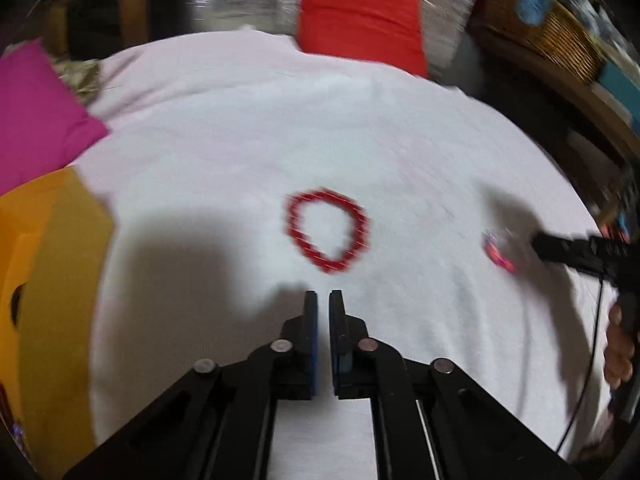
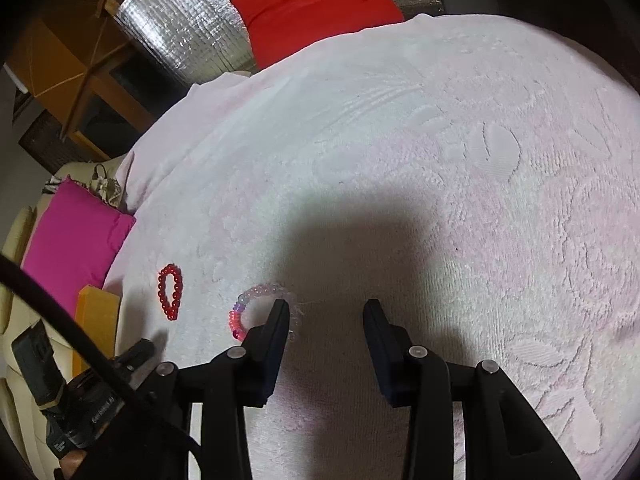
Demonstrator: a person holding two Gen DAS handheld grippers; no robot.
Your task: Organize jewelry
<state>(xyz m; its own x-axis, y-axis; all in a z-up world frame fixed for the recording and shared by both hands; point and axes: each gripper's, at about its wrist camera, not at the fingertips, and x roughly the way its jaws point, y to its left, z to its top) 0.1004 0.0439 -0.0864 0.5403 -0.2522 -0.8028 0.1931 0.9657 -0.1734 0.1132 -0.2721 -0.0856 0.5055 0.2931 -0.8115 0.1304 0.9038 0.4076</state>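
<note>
Left gripper [image 1: 323, 300] nearly closed, pads almost meeting with nothing between them, aimed down at the towel [image 1: 240, 140] just short of the red bead bracelet [image 1: 327, 229]. Right gripper [image 2: 326, 308] about half open and empty, nothing between the fingers, left finger lying over the near side of the pink and clear bead bracelet [image 2: 248, 312].

Both bracelets flat on the towel, toward its left edge in the right wrist view, red one nearer the orange box [image 2: 98, 308], pink one just beside the right gripper's left finger.

Likely light, limp loops of small round beads on cord: glossy, apt to roll or slip from smooth pads, and to sag once lifted. Soft pile underneath, so some sinking of a fingertip probably allowed for getting under a strand. Best taken across a single side of the loop, pinching one run of beads. Little risk of breakage; snagging of cord on terry loops possible.

Small white lettering visible on the black device at the lower left of the right wrist view, too small to read. No other writing legible.
</note>
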